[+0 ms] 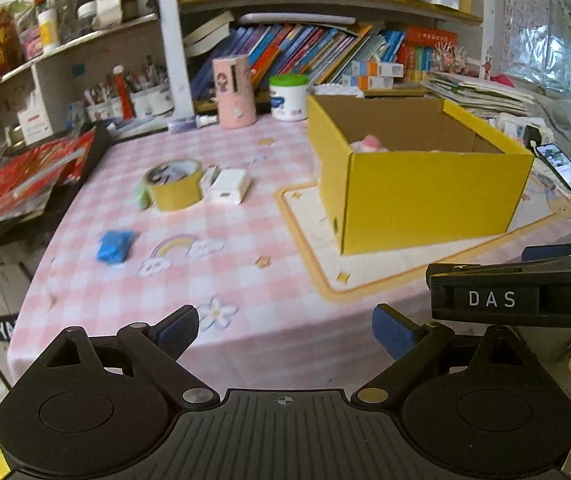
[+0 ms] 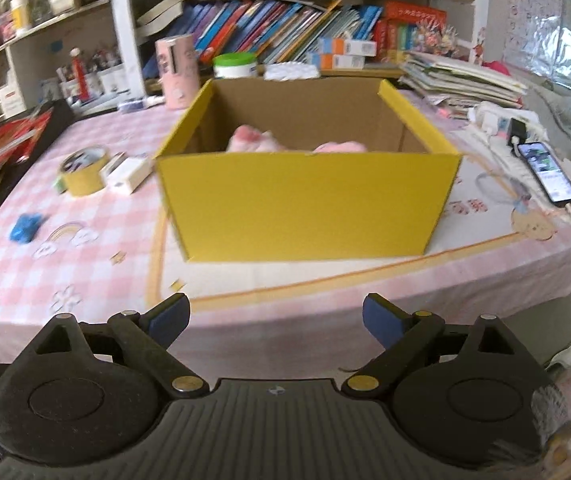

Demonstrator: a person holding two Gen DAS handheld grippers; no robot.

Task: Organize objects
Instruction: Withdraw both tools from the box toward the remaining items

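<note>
Left hand-held gripper (image 1: 285,334) jaws spread wide, empty; right hand-held gripper (image 2: 276,320) likewise.

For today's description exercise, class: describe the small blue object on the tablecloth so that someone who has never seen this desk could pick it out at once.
Start at the big yellow box on the pink checked tablecloth. Look left past the tape roll and the white box, then nearer the table's front edge. The small blue object lies alone beside the printed rainbow, and it is the only bright blue thing there.
</note>
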